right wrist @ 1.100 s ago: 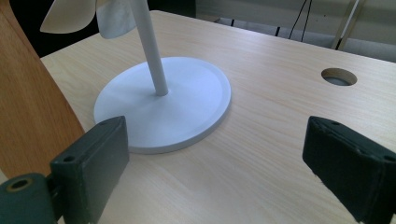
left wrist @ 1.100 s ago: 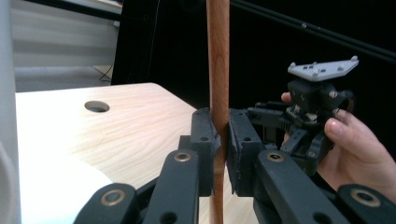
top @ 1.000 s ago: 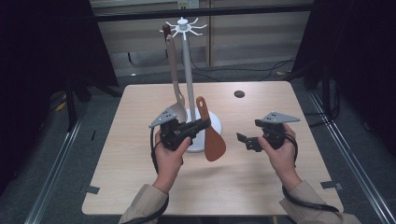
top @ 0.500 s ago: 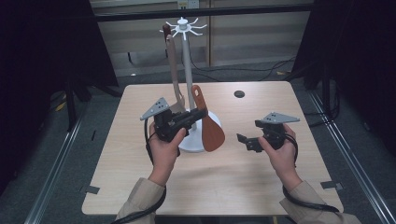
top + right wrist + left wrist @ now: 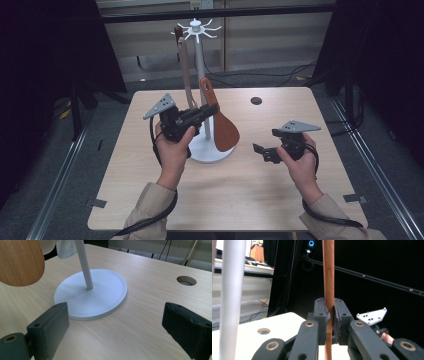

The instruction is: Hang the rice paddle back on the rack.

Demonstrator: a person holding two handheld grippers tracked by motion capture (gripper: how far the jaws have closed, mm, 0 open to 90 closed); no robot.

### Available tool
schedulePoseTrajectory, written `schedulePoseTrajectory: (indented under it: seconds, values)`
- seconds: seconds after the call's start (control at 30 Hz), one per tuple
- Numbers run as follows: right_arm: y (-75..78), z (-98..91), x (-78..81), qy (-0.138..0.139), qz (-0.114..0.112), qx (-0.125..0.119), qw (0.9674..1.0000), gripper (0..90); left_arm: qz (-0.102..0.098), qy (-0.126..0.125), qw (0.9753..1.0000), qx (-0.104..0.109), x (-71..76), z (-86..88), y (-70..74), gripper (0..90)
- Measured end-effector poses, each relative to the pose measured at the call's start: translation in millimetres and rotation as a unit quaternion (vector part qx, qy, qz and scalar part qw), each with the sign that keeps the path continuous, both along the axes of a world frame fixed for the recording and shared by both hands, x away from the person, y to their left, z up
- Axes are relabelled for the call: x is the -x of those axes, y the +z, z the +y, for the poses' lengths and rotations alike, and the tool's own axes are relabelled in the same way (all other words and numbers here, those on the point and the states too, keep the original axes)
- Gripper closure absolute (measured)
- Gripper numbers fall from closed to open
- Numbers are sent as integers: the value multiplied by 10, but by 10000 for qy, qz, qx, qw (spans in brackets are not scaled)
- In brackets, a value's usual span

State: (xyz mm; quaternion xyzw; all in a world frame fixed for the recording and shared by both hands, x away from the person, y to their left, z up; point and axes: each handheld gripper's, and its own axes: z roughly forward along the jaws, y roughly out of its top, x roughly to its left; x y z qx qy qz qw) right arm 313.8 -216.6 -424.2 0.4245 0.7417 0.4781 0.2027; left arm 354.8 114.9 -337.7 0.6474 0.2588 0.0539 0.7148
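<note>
We take the white stand (image 5: 206, 145) at table centre as our landmark. The left gripper (image 5: 202, 111) sits just left of the stand's pole, its jaws clamped on the handle of the wooden spatula (image 5: 222, 127); in the left gripper view the pads (image 5: 321, 317) press both sides of the narrow handle (image 5: 328, 277), which runs upright between them. The spatula's blade hangs in the air just right of the pole, above the base, handle end up. We judge this grip low on the handle leaves the top free to be hooked on the pronged crown (image 5: 196, 27) at the top of the stand. A second utensil (image 5: 185, 70) already hangs from the crown, left of the pole. The right gripper (image 5: 265, 152) waits to the right of the stand, jaws wide apart with nothing between them, near the table (image 5: 280, 200). The spatula's handle tip is cut off in the left gripper view; whether it has a hanging hole we cannot tell. The hanging utensil's lower end is hidden behind the left gripper.
</note>
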Motion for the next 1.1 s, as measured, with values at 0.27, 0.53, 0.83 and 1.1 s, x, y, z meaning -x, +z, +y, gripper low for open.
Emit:
schedulePoseTrajectory:
  seconds: [0.27, 0.53, 0.83, 1.1]
  values:
    - [-1, -11, -3, -10, 14, -30, 10000, 71, -89, 42, 9999, 110, -28, 0, 83, 825]
    - [2, -14, -2, -9, 13, -25, 10000, 71, -217, 62, 9995, 214, -62, 14, 196, 826]
    - [4, -20, -6, 2, -19, -26, 10000, 71, -362, 130, 9988, 318, -98, 22, 347, 825]
    - [2, -18, -5, 16, 33, -54, 10000, 71, -471, 91, 9983, 333, -146, 5, 466, 825]
